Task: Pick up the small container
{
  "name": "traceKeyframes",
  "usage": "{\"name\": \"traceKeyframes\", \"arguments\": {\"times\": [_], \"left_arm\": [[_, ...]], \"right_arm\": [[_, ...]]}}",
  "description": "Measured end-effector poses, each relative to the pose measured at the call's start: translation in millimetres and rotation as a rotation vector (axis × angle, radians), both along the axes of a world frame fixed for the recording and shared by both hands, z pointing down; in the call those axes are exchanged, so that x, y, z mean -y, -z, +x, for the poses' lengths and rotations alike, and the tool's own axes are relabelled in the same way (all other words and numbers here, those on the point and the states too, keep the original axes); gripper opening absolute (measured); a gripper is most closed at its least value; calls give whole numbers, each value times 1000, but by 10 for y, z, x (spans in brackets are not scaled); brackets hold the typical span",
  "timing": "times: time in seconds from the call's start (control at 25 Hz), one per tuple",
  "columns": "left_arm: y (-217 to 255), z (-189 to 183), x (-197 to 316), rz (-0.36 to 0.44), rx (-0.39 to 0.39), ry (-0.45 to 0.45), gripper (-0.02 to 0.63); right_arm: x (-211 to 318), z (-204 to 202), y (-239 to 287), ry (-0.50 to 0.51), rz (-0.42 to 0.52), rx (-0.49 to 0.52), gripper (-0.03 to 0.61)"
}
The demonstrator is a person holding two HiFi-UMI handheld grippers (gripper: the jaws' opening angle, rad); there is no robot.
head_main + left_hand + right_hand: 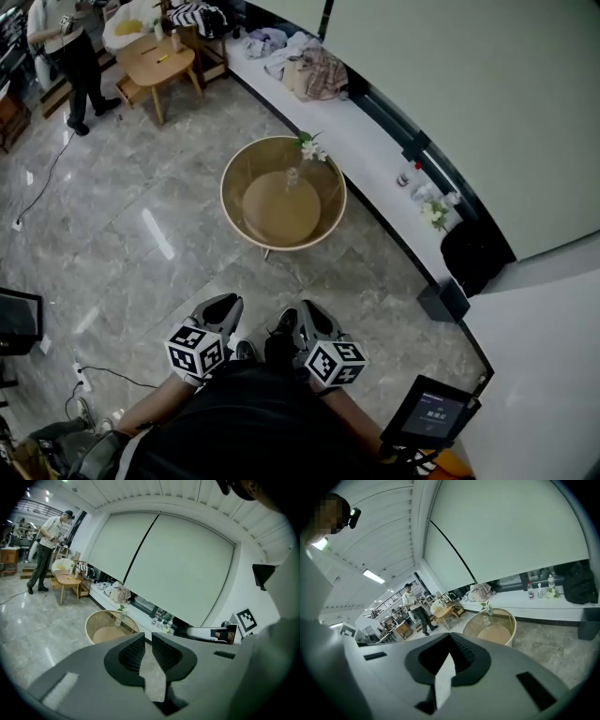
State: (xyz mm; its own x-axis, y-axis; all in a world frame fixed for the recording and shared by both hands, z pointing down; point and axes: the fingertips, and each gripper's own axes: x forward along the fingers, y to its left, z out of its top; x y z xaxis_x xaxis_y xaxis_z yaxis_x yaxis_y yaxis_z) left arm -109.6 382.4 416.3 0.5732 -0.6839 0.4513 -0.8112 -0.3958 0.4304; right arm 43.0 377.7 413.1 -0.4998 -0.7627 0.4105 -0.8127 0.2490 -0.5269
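A round glass-topped table (246, 225) with a wooden rim stands on the marble floor ahead of me. At its far rim stands a small clear vase with white flowers (307, 147), also seen as the vase (123, 613) and the vase (489, 607) in the gripper views. Several small bottles (416, 170) stand on the white ledge (361, 141) by the wall. My left gripper (221, 306) and right gripper (311, 315) are held close to my body, well short of the table. The left gripper (148, 635) and the right gripper (451, 636) are both shut with nothing in them.
Clothes (309, 67) lie on the ledge, and a black bag (473, 253) sits at its near end above a dark box (442, 300). A person (73, 56) stands beside a small wooden table (155, 64) at the far left. Cables (47, 178) run over the floor.
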Motion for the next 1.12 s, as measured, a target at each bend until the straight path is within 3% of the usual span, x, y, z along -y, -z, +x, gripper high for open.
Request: {"name": "traceKeyframes", "arguments": {"times": [0.28, 0.56, 0.76, 1.12], "left_arm": [[-18, 443, 752, -22, 19, 42, 46], [64, 376, 800, 2, 31, 65, 46], [143, 648, 1130, 0, 55, 86, 46], [108, 812, 1254, -10, 62, 67, 46]], "right_arm": [[842, 423, -18, 51, -12, 12, 5], [928, 383, 8, 65, 3, 27, 5], [1298, 640, 36, 84, 3, 70, 6], [1420, 811, -27, 62, -7, 84, 5]]}}
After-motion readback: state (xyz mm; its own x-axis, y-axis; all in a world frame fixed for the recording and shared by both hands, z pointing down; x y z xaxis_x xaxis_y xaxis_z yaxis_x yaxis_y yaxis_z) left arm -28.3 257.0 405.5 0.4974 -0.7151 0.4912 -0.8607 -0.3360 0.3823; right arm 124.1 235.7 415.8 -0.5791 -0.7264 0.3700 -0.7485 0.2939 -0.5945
